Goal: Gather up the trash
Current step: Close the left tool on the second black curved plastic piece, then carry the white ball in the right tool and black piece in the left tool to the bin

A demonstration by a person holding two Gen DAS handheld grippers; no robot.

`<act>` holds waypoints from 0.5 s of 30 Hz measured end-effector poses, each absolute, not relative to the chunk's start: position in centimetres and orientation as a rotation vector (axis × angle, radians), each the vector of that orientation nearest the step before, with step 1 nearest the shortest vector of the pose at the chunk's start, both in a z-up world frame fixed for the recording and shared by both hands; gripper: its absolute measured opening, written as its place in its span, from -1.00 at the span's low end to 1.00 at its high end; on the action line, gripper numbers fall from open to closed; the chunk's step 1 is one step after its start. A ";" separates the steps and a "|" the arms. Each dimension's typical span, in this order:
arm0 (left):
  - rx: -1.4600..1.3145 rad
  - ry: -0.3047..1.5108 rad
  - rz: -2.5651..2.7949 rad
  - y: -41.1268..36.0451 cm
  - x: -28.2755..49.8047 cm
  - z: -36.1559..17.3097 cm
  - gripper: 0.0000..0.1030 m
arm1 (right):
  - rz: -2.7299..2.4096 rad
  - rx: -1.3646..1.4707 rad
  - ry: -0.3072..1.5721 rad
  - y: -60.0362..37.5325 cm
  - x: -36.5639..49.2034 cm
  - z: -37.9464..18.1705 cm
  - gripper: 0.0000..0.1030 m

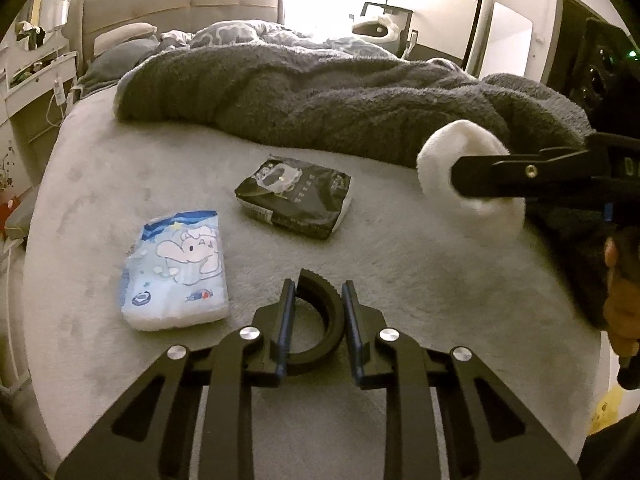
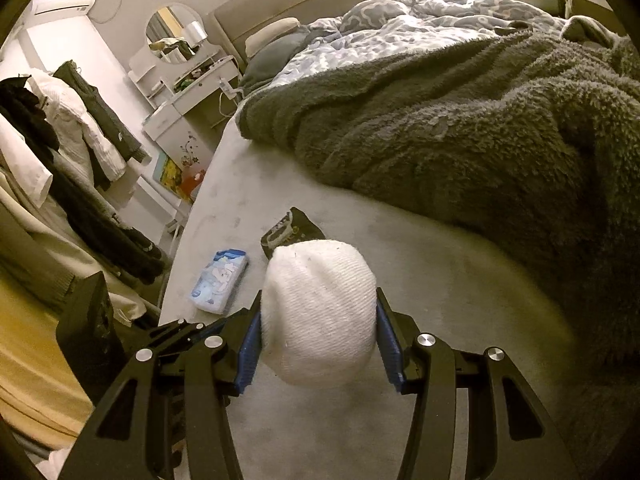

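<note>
My right gripper (image 2: pixel 319 320) is shut on a white balled-up sock (image 2: pixel 318 316) and holds it above the grey bed sheet (image 2: pixel 440 280). It shows in the left wrist view (image 1: pixel 460 178) at the right, with the sock (image 1: pixel 456 148) at its tip. My left gripper (image 1: pixel 319 292) is shut on a black curved ring piece (image 1: pixel 326 304) low over the sheet (image 1: pixel 120 184). A light blue tissue pack (image 1: pixel 176 270) and a black tissue pack (image 1: pixel 296 198) lie on the sheet ahead of it. The blue pack (image 2: pixel 222 280) and part of the black pack (image 2: pixel 290 226) show beyond the sock.
A thick dark grey fleece blanket (image 1: pixel 320 96) covers the far and right part of the bed (image 2: pixel 480 120). A patterned duvet (image 2: pixel 400 28) and pillows lie by the headboard. Hanging clothes (image 2: pixel 60 152) and a white dresser (image 2: pixel 188 92) stand left of the bed.
</note>
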State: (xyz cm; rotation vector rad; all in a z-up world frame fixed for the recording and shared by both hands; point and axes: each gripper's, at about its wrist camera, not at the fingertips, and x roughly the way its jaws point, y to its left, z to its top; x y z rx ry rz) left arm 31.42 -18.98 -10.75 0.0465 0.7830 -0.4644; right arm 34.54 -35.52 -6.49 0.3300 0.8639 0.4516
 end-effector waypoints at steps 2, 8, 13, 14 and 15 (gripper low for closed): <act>0.037 0.775 -0.468 -18.9 31.0 -10.5 -0.51 | 0.446 0.334 0.862 -35.2 34.4 -6.4 0.00; 0.032 0.764 -0.487 -18.8 29.0 -9.6 -0.51 | 0.423 0.355 0.856 -34.6 33.1 -5.7 0.00; 0.037 0.779 -0.473 -17.8 27.2 -9.0 -0.51 | 0.406 0.341 0.828 -34.3 31.1 -4.4 0.00; 0.032 0.780 -0.465 -17.4 26.9 -8.8 -0.51 | 0.406 0.340 0.828 -34.3 30.8 -4.3 0.00; 0.029 0.780 -0.459 -17.1 26.7 -8.6 -0.51 | 0.405 0.334 0.833 -34.1 30.5 -4.3 0.00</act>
